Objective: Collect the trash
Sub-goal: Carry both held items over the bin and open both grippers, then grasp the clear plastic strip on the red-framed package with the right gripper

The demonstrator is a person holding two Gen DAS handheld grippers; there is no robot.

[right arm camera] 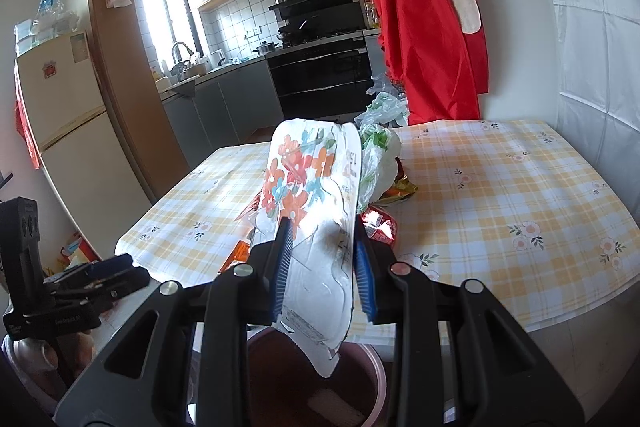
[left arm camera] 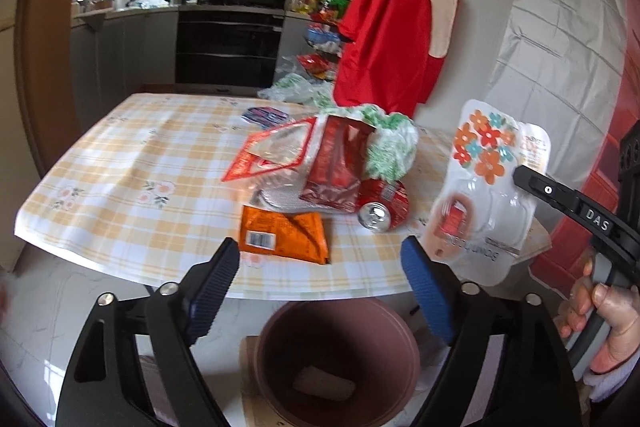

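We see a table under a yellow checked cloth, with a pile of trash on its near right part: a red foil wrapper, an orange packet at the near edge and a crushed red can just right of it. Below the near edge stands a brown bin. Our left gripper hangs released above the bin, nothing between its jaws. Our right gripper grasps a white flowered blister pack over the bin.
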